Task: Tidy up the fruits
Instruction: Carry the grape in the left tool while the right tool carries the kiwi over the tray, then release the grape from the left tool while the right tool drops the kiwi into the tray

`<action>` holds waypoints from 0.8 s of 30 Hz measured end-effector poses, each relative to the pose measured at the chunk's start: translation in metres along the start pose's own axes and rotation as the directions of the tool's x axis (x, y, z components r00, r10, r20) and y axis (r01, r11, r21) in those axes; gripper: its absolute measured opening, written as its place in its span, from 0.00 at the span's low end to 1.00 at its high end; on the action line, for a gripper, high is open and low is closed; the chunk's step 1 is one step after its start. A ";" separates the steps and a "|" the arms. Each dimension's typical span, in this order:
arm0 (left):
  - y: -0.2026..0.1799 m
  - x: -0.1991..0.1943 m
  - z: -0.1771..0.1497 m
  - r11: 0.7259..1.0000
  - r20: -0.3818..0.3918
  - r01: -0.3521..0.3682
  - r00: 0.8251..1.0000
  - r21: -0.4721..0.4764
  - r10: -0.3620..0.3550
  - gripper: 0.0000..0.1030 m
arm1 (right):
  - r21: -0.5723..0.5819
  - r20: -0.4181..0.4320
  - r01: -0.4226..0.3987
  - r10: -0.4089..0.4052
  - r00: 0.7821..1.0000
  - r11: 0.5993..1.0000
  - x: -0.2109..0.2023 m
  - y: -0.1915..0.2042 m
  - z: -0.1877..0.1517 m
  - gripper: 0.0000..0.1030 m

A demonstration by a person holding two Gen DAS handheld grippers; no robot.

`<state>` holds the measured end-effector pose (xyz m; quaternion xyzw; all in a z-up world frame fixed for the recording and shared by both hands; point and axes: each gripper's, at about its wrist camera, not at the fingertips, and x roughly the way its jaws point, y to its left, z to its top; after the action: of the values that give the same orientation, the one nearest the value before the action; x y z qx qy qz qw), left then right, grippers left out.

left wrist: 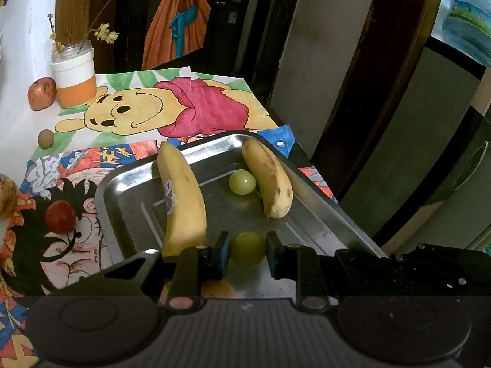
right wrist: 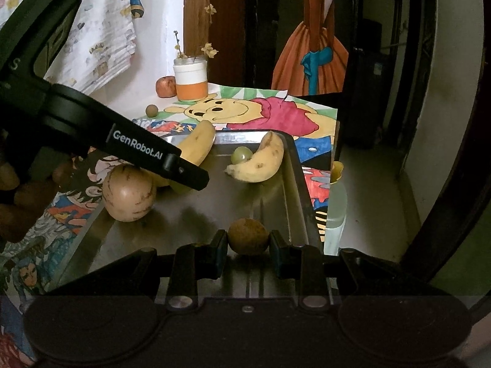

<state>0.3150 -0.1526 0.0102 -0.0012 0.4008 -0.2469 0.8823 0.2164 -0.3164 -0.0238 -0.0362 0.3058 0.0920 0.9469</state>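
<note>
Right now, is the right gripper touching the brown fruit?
Touching. The right wrist view shows the right gripper with both pads pressed against the brown fruit, no gap.

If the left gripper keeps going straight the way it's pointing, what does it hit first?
The left gripper is shut on a green grape, so that leads. Pointing downward, it would probably meet the metal tray floor first, short of the second grape; depth is unclear.

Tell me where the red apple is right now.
Off the tray, in the left wrist view's far left, the red apple sits on the white surface beside the orange-and-white jar.
</note>
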 end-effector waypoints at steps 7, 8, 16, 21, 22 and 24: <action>-0.001 -0.001 0.000 1.000 0.001 0.007 1.000 -0.008 -0.007 0.30 | 0.005 0.002 0.002 -0.002 1.000 1.000 0.000 0.000 -0.002 0.31; -0.001 -0.001 0.000 1.000 0.002 0.009 1.000 -0.011 -0.009 0.31 | 0.006 0.003 0.002 -0.002 1.000 1.000 -0.001 0.000 -0.002 0.32; 0.002 -0.019 -0.003 0.998 0.040 0.033 0.999 -0.054 -0.031 0.49 | 0.023 0.025 0.012 -0.012 1.000 1.000 -0.017 0.001 -0.001 0.39; 0.000 -0.042 -0.004 0.997 0.087 0.040 0.996 -0.071 -0.034 0.57 | 0.040 0.049 0.016 -0.018 0.999 0.999 -0.036 0.002 -0.001 0.47; -0.002 -0.047 -0.004 0.997 0.098 0.038 0.995 -0.073 -0.031 0.60 | 0.045 0.055 0.016 -0.019 0.998 0.999 -0.040 0.003 -0.001 0.50; -0.003 -0.058 -0.005 0.996 0.121 0.036 0.992 -0.078 -0.026 0.66 | 0.056 0.072 0.015 -0.019 0.997 0.998 -0.050 0.004 0.000 0.54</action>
<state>0.2775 -0.1286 0.0484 -0.0574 0.3564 -0.2438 0.9001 0.1759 -0.3199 0.0055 -0.0095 0.2736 0.0768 0.9587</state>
